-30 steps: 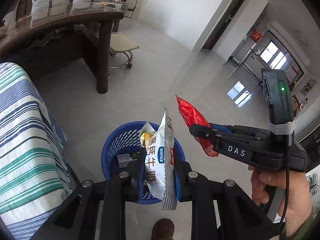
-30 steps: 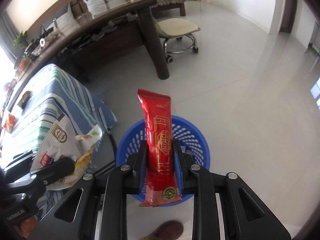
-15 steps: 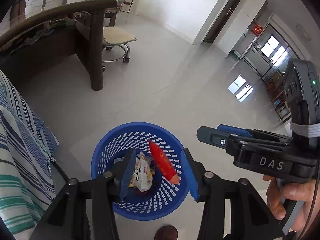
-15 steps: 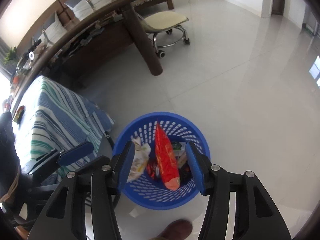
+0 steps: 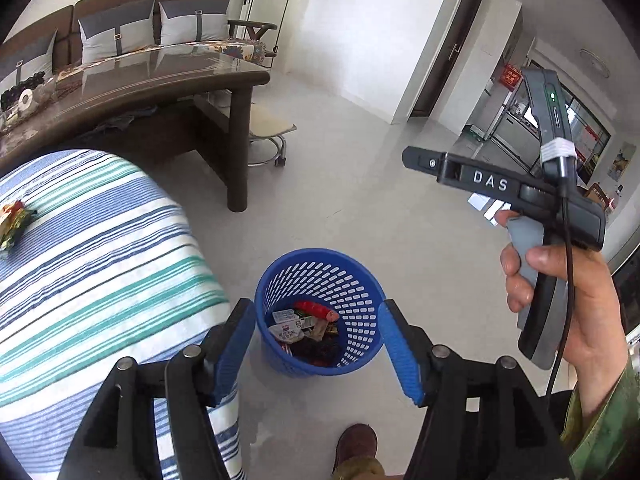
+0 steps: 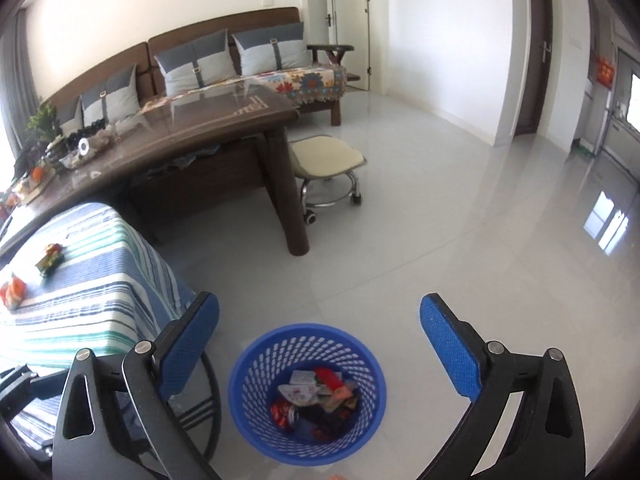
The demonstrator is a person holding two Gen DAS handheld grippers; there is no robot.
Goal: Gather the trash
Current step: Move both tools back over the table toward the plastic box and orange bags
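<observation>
glossy pale floor (image 6: 440, 240) bears a blue basket (image 6: 256, 392); snack wrappers (image 6: 50, 264) lie on striped tablecloth (image 6: 100, 292).

Big dark wooden desk (image 6: 208, 136) with a glass top at the far left, little cream stool (image 6: 326, 156) on wheels just to its right. Brown sofa (image 6: 224, 36) with grey cushions (image 6: 192, 62) against the far wall, glossy white floor (image 6: 440, 220).

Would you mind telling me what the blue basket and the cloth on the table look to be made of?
The basket looks like moulded plastic: even glossy blue, with regular slots through its wall. The tablecloth looks like woven fabric, matte, with blue, green and white stripes, draping softly over the edge.
</observation>
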